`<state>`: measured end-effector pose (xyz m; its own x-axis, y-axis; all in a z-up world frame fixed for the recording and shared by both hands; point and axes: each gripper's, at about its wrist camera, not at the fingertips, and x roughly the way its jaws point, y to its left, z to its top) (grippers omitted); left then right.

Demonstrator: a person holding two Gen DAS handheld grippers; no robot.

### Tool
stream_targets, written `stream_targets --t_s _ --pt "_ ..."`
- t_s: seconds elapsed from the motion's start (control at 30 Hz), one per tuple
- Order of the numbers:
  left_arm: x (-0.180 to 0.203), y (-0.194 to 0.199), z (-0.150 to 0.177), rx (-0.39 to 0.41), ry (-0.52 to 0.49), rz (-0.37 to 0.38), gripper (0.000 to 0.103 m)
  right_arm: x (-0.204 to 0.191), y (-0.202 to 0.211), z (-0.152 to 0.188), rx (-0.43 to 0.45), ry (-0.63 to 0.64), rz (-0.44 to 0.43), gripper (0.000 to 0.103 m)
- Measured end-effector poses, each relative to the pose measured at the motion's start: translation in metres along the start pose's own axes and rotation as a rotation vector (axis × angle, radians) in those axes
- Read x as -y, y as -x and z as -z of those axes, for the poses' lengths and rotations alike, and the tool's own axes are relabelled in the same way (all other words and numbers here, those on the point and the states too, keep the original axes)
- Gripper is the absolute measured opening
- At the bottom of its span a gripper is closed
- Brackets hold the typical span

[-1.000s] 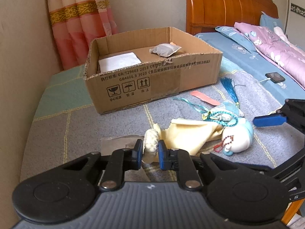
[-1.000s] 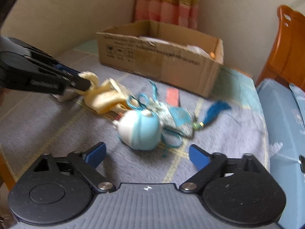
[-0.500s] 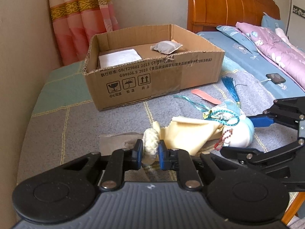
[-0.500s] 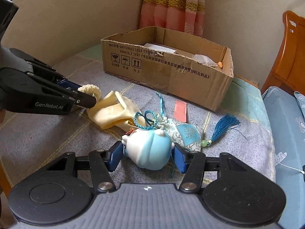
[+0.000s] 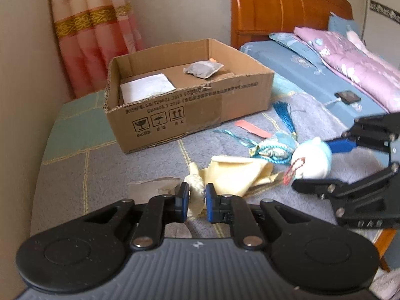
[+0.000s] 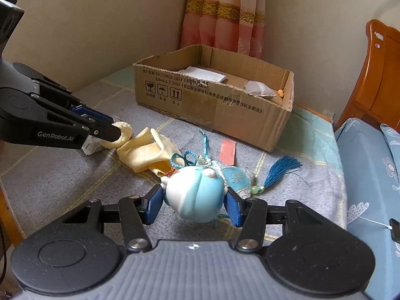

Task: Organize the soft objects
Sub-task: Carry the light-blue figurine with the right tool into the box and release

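Left gripper (image 5: 195, 201): jaws clenched on cream knitted loop (image 5: 195, 187) of pale yellow cloth pouch (image 5: 235, 172), lying on grey quilted bed cover (image 5: 100, 175). Right gripper (image 6: 193, 203): jaws closing around blue-and-white plush toy (image 6: 195, 195), pads touching both its sides. Just behind toy: embroidered sachet (image 6: 235, 177) with blue tassel (image 6: 282, 170); pink strip (image 6: 228, 152) beyond. Farther: open cardboard box (image 5: 200, 110) holding white folded cloth (image 5: 145, 88), grey packet (image 5: 202, 68). Behind: curtain (image 5: 95, 32), wooden headboard (image 5: 282, 12).

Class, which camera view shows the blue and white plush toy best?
The right wrist view: the blue and white plush toy sits close and central between the closing right gripper fingers. In the left wrist view it lies small at the right, partly hidden by that gripper.
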<state>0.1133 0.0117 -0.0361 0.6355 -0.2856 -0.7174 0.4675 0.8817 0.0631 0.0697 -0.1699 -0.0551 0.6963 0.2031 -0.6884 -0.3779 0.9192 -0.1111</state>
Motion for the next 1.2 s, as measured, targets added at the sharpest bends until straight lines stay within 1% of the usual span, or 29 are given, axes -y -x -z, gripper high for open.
stream_targets --t_s 0.07,0.3,0.37,0.5,0.73,0.87,0.93,1.1,1.2 --pt "0.0 -0.002 0.002 -0.001 -0.01 -0.023 0.013 0.001 0.004 0.0 0.001 0.005 0.001 0.058" --pt "0.003 -0.019 0.005 -0.029 -0.002 -0.025 0.014 0.003 0.007 0.002 0.002 -0.011 0.005 0.058" --pt "0.001 -0.019 0.005 -0.033 0.013 -0.022 0.012 0.002 0.009 0.002 0.005 -0.014 0.004 0.058" --pt "-0.001 -0.005 0.0 -0.001 0.002 -0.017 0.012 0.003 0.013 0.0 0.011 -0.002 0.009 0.058" --pt "-0.003 0.02 -0.021 0.058 -0.016 0.005 0.012 0.012 0.02 -0.012 0.037 -0.003 -0.005 0.058" --pt "-0.002 0.023 -0.032 0.078 -0.006 0.028 0.012 0.022 0.024 -0.029 0.071 0.012 -0.001 0.058" --pt "-0.001 0.023 -0.036 0.083 -0.008 0.022 0.012 0.029 0.024 -0.04 0.094 0.019 0.0 0.058" --pt "-0.003 0.022 -0.04 0.088 0.003 0.013 0.012 0.049 0.02 -0.078 0.16 0.039 0.028 0.058" --pt "-0.004 0.021 -0.038 0.084 0.011 0.011 0.012 0.063 0.008 -0.105 0.184 0.021 0.038 0.058"
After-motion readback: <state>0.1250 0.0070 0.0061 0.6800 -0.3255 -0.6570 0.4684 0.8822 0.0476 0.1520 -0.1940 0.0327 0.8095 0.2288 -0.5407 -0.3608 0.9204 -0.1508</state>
